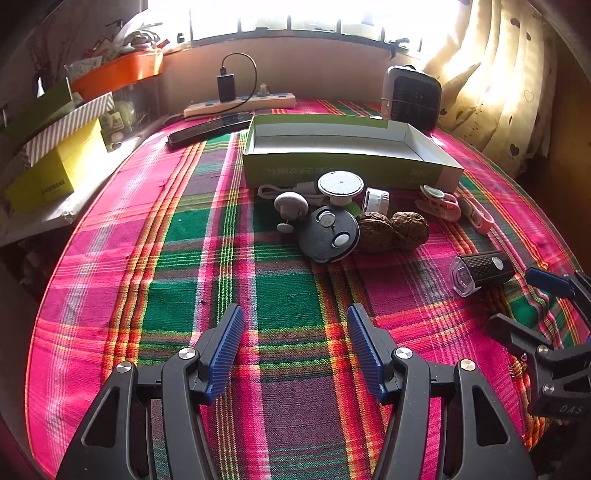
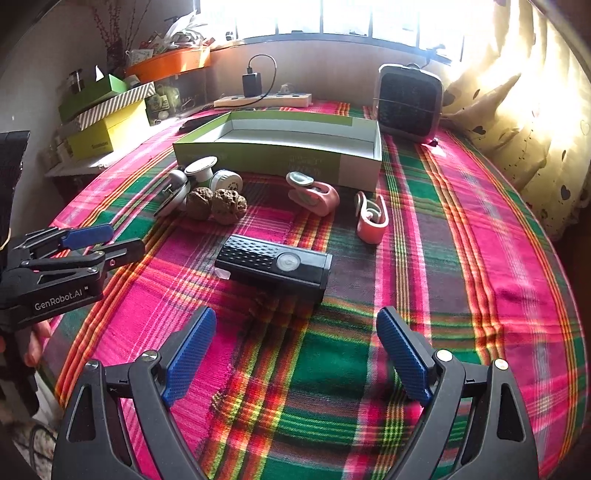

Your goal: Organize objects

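As bike light (image 2: pixel 273 265) lies on plaid cloth dead ahead of right gripper (image 2: pixel 295 354), long axis crosswise to fingers, right nearer; left gripper (image 1: pixel 295 347) likewise wide open, empty

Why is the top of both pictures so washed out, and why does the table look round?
In both wrist views the window behind the table is blown out to white by daylight, and the curtain glows. The fisheye lens bends the plaid tablecloth into a curve and darkens the corners. The green box stays sharp.
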